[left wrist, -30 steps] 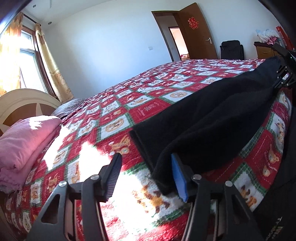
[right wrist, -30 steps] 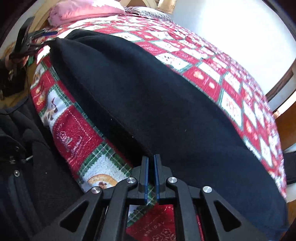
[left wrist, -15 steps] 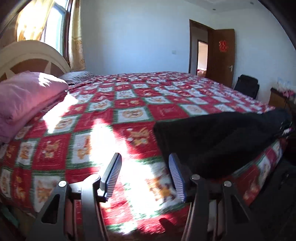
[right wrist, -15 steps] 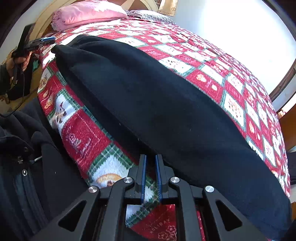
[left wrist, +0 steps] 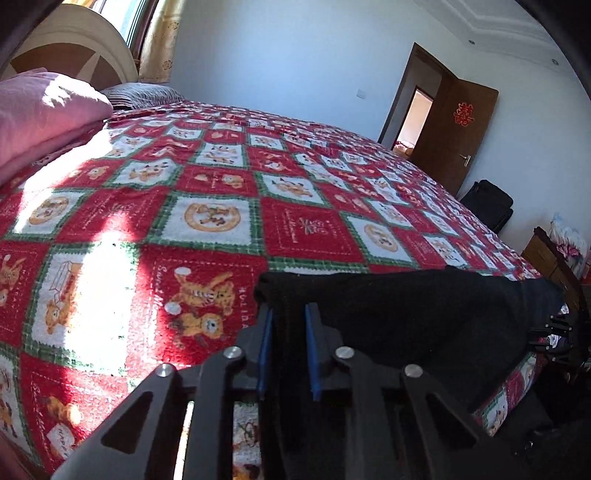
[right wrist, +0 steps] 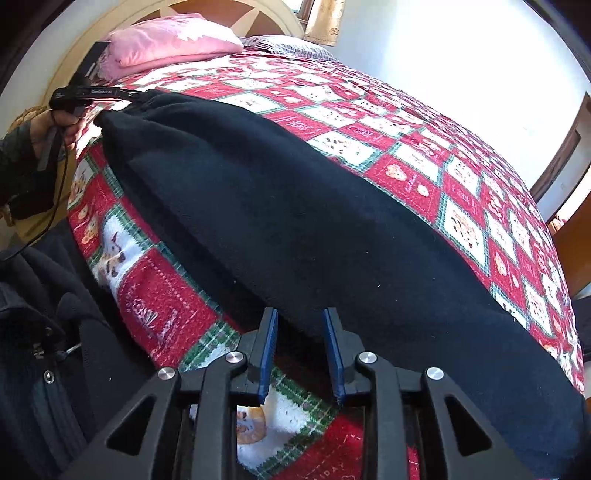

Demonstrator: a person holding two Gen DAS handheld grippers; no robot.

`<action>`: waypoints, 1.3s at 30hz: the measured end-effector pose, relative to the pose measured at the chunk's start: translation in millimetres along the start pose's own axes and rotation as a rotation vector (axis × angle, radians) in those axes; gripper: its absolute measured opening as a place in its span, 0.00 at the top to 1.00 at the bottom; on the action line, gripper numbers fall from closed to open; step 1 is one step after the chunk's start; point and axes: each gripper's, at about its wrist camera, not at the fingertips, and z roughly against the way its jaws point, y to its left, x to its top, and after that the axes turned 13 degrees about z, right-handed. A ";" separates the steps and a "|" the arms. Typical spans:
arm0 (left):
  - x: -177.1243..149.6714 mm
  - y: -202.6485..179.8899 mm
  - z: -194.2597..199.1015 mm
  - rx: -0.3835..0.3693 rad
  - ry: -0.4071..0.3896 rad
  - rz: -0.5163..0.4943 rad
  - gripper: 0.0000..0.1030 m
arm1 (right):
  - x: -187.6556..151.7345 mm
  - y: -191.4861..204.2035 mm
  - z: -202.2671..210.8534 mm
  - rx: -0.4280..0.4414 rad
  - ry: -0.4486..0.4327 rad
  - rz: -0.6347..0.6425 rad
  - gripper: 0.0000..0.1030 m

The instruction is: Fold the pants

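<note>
While the red patchwork blanket [left wrist: 221, 206] is covering the whole bed, the black pants [right wrist: 295, 206] are lying along its near edge, the left gripper [left wrist: 288, 325] having just been closing, clenching 1 end, and the right gripper [right wrist: 300, 332] having just been opening, released around the other.

Bright daylight from the window [left wrist: 125, 22] throws glaring patches on the blanket [left wrist: 92, 295]. Sharp focus; fisheye bends and darkens edges.

Pants [right wrist: 314, 221] on blanket [right wrist: 406, 122] along near bed edge; pillow [right wrist: 170, 40] behind at headboard [right wrist: 236, 14].
</note>
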 end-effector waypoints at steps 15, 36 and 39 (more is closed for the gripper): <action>11.9 16.2 -16.6 0.025 -0.073 0.067 0.75 | 50.1 42.8 -16.4 0.076 -0.060 0.095 0.74; -29.5 -56.2 8.5 0.087 -0.135 -0.173 0.31 | 78.0 89.0 -11.7 0.083 -0.098 0.215 1.00; -42.0 -46.9 -4.0 0.127 -0.102 -0.168 0.31 | 74.3 97.9 -23.6 0.071 -0.046 0.243 1.00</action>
